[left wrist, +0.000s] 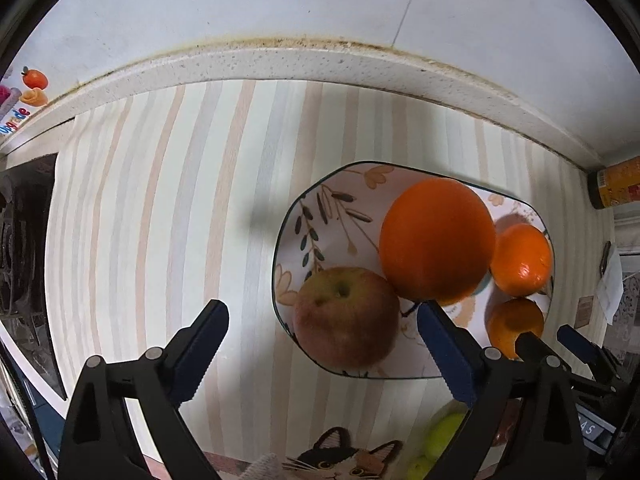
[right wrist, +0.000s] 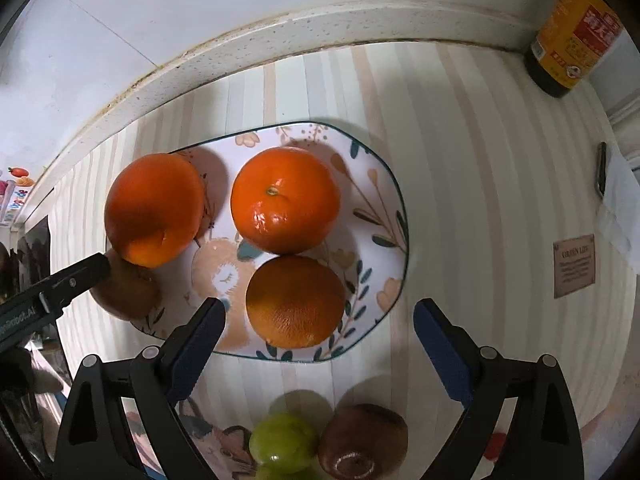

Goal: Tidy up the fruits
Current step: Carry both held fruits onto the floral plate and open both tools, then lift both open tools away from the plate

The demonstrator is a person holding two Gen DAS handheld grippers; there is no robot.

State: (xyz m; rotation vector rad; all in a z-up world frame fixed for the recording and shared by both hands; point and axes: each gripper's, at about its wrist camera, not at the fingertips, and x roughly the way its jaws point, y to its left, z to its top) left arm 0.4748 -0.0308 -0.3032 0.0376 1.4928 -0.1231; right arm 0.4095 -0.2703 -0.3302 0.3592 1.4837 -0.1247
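A floral plate point(left wrist: 340, 192) point(right wrist: 384, 184) lies on a striped mat. It holds a large orange point(left wrist: 436, 240) point(right wrist: 154, 208), a mandarin point(left wrist: 520, 258) point(right wrist: 285, 200), another orange point(left wrist: 514, 322) point(right wrist: 295, 302) and a reddish apple point(left wrist: 344, 316) point(right wrist: 126, 292). My left gripper point(left wrist: 322, 344) is open above the apple, which sits between its fingers. My right gripper point(right wrist: 320, 342) is open and empty, just in front of the near orange. Green grapes point(right wrist: 282, 444) point(left wrist: 444, 436) and a kiwi point(right wrist: 362, 442) lie on the mat in front of the plate.
A speckled counter ledge point(left wrist: 304, 64) point(right wrist: 280, 36) and white wall run behind the mat. A dark sauce bottle point(right wrist: 568, 40) point(left wrist: 616, 186) stands at the back right. A folded white cloth point(right wrist: 620, 208) lies at the right. A stove grate point(left wrist: 20, 240) is at the left.
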